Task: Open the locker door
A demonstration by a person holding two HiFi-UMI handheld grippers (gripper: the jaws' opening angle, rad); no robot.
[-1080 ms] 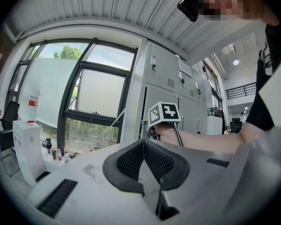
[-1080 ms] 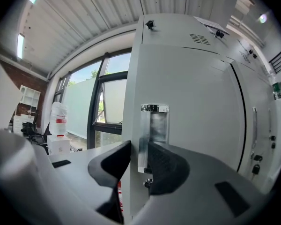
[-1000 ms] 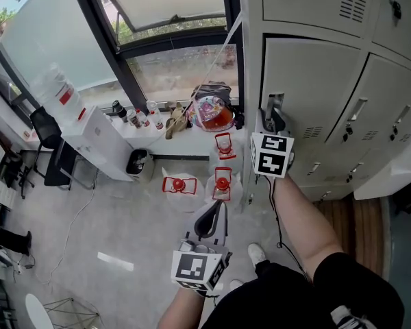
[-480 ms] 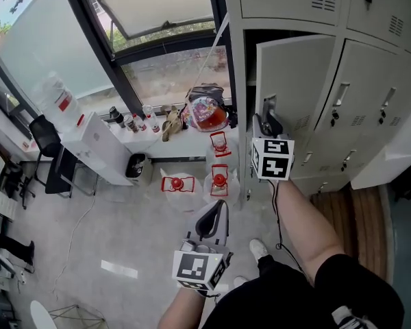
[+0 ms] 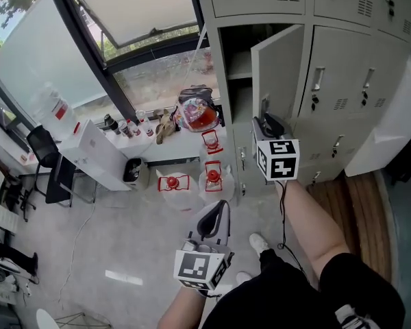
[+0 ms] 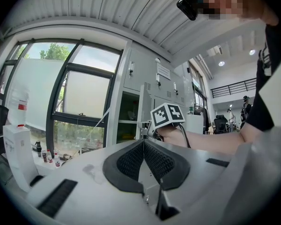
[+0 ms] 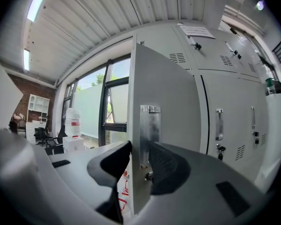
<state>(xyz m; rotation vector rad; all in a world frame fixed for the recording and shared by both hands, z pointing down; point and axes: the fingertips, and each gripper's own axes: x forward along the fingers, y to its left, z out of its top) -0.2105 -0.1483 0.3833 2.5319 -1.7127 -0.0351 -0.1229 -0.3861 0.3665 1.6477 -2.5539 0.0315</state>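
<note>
The grey locker door (image 5: 277,67) stands swung out from its compartment (image 5: 238,67), whose shelf shows inside. My right gripper (image 5: 264,120) is at the door's free edge, by the metal handle (image 5: 265,105). In the right gripper view the door (image 7: 164,93) runs edge-on between the jaws of my right gripper (image 7: 139,151). One pad lies on the door's back and the other on the handle plate (image 7: 150,125), while the jaws are opening. My left gripper (image 5: 213,219) hangs low over the floor, shut and empty, and its pads meet at the tip of my left gripper (image 6: 144,142).
Shut lockers (image 5: 342,60) with handles stand right of the open one. A colourful bag (image 5: 195,112) and bottles (image 5: 127,127) sit on the window sill. Red items (image 5: 172,182) lie on the floor below it. A white cabinet (image 5: 96,156) stands at left.
The locker door has swung from nearly shut to wide open, with my right gripper moving along at its handle. The left gripper has stayed put.
</note>
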